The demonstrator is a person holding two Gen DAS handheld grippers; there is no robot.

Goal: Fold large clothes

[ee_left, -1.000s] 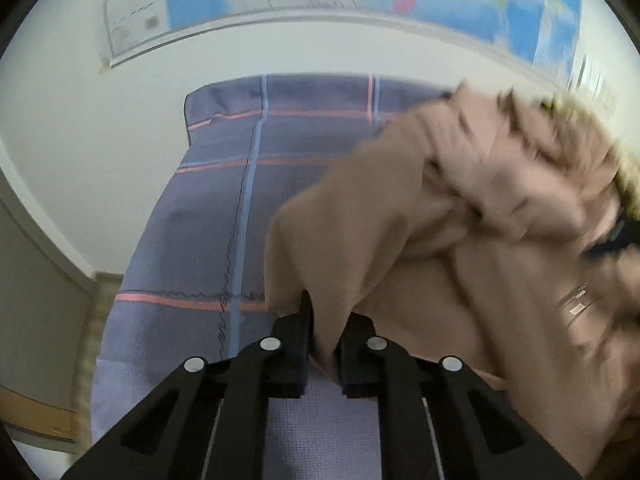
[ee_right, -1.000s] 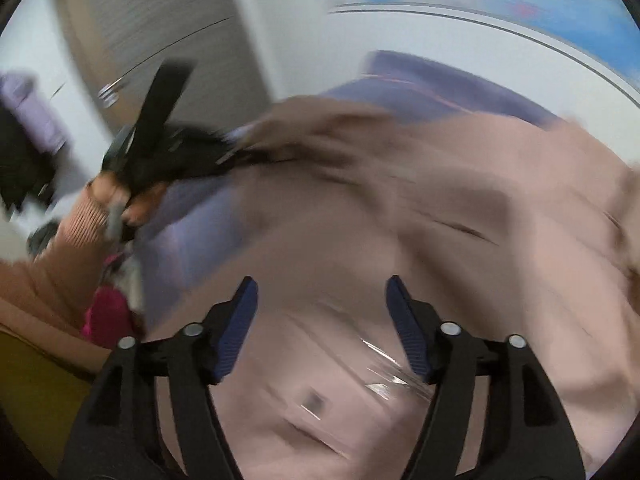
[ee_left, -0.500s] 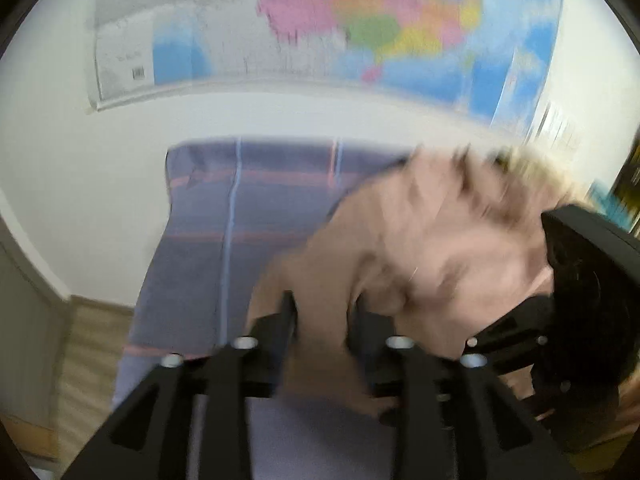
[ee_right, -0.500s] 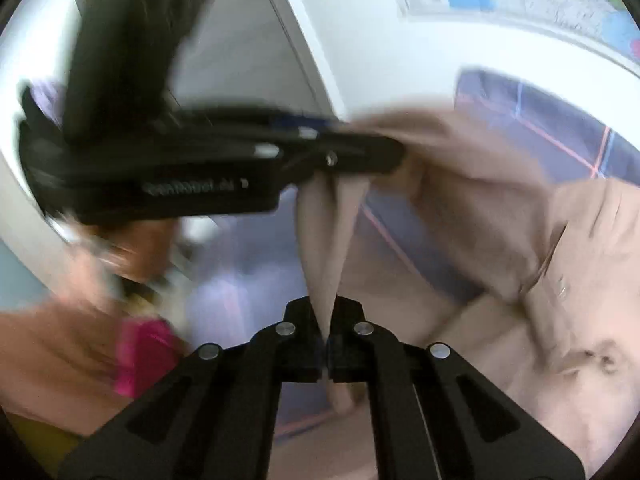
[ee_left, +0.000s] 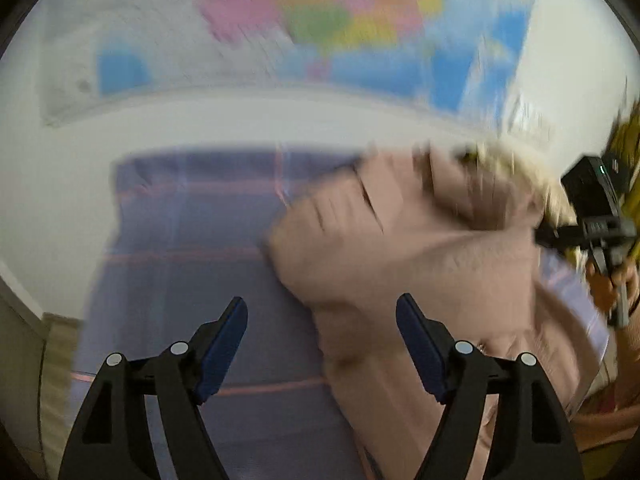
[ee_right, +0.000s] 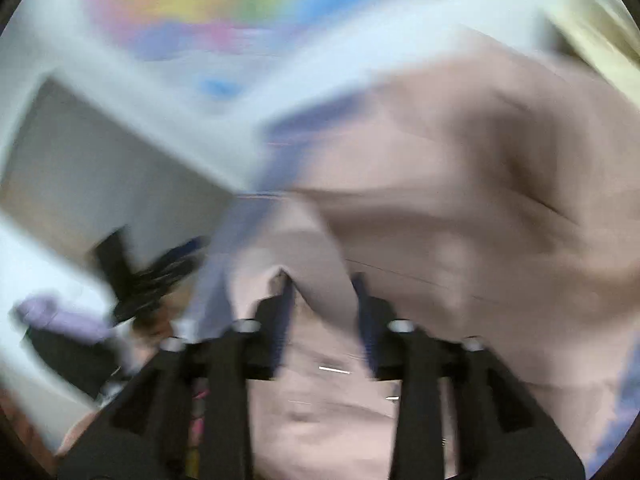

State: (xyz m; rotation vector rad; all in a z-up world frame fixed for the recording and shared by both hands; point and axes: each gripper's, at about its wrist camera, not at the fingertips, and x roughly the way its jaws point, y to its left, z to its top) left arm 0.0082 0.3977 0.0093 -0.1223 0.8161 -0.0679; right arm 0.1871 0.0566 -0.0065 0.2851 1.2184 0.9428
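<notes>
A large beige garment [ee_left: 420,248] lies crumpled on the purple checked bed cover [ee_left: 180,240], filling the right half of the left wrist view. My left gripper [ee_left: 320,336] is open and empty just above the garment's left edge. In the blurred right wrist view, my right gripper [ee_right: 320,308] has its jaws partly apart with a fold of the beige garment [ee_right: 460,208] hanging between them; the grip is unclear. The right gripper also shows at the right edge of the left wrist view [ee_left: 596,224].
A coloured wall map [ee_left: 320,32] hangs on the white wall behind the bed. A pale fuzzy item [ee_left: 516,168] lies at the garment's far side. The left gripper [ee_right: 136,280] and a hand show at the left of the right wrist view.
My left gripper has opened and let go of the garment edge. My right gripper, shut on a fold half a second ago, now has its jaws wider. Both views are swinging fast.
</notes>
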